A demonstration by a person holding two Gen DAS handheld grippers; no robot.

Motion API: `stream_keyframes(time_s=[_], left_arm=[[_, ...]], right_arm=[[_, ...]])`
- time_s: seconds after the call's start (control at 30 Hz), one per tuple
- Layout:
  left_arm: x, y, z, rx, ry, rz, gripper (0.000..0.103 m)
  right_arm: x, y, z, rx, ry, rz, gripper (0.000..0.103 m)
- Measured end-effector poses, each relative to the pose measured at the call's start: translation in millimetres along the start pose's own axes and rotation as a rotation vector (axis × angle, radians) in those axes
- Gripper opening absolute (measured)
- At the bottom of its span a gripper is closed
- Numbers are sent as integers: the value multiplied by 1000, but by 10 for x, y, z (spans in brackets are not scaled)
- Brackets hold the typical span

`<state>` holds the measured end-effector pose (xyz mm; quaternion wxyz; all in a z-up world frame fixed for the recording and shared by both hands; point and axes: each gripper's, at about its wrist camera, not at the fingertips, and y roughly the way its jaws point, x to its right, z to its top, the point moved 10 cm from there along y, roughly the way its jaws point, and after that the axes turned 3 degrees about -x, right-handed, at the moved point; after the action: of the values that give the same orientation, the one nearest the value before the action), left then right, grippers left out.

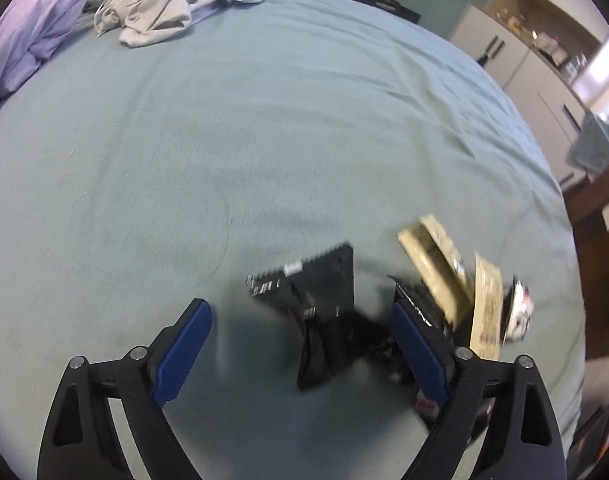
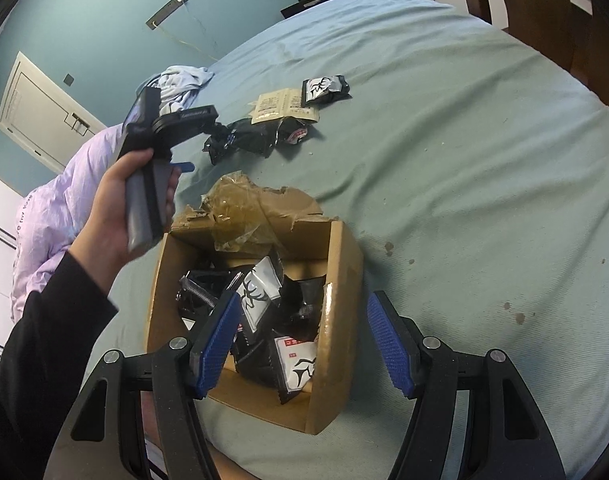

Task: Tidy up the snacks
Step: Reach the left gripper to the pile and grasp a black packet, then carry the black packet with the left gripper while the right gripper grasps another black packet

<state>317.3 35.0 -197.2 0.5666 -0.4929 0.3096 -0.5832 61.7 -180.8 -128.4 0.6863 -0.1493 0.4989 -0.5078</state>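
Box (image 2: 344, 280) between right gripper (image 2: 304, 344) jaws, untouched | left gripper (image 1: 304, 344) jaws agape over black packet (image 1: 324, 300)

The bed (image 2: 464, 160) carries a cardboard box (image 2: 336, 320), loose snack packets (image 2: 288, 108), and crumpled clothes (image 1: 172, 4).

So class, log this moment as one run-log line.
left gripper: open above black snack packets | right gripper: open over cardboard box | bed: packets remaining

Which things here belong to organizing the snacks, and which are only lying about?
Belong to the job:
- open brown cardboard box with black snack packets inside
- loose black snack packets
- beige paper sachets

Lying about:
- crumpled grey clothing
- lilac pillow
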Motion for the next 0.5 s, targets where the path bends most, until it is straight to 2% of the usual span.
stream_keyframes(time_s=[0.07, 0.1, 0.13, 0.17, 0.2, 0.3, 0.33, 0.5], left_arm=[[-27, 59, -26, 0, -30, 5, 64], [-52, 66, -53, 22, -29, 37, 61], [-52, 63, -71, 31, -14, 57, 51], [-53, 54, -91, 29, 3, 76, 32], [-48, 24, -119, 28, 12, 80, 32], [-70, -34, -195, -6, -37, -32, 30], [-103, -66, -237, -11, -53, -45, 30], [-84, -492, -471, 22, 37, 15, 29]], right_arm=[[33, 19, 8, 0, 4, -9, 65], [50, 28, 11, 0, 6, -16, 65], [63, 29, 14, 3, 10, -21, 65], [74, 24, 20, 9, 13, -25, 65], [84, 14, 28, 16, 17, -26, 65], [71, -47, 74, 55, 18, -17, 65], [52, -90, 96, 80, 10, -13, 65], [2, -217, 76, 149, -38, -46, 65]])
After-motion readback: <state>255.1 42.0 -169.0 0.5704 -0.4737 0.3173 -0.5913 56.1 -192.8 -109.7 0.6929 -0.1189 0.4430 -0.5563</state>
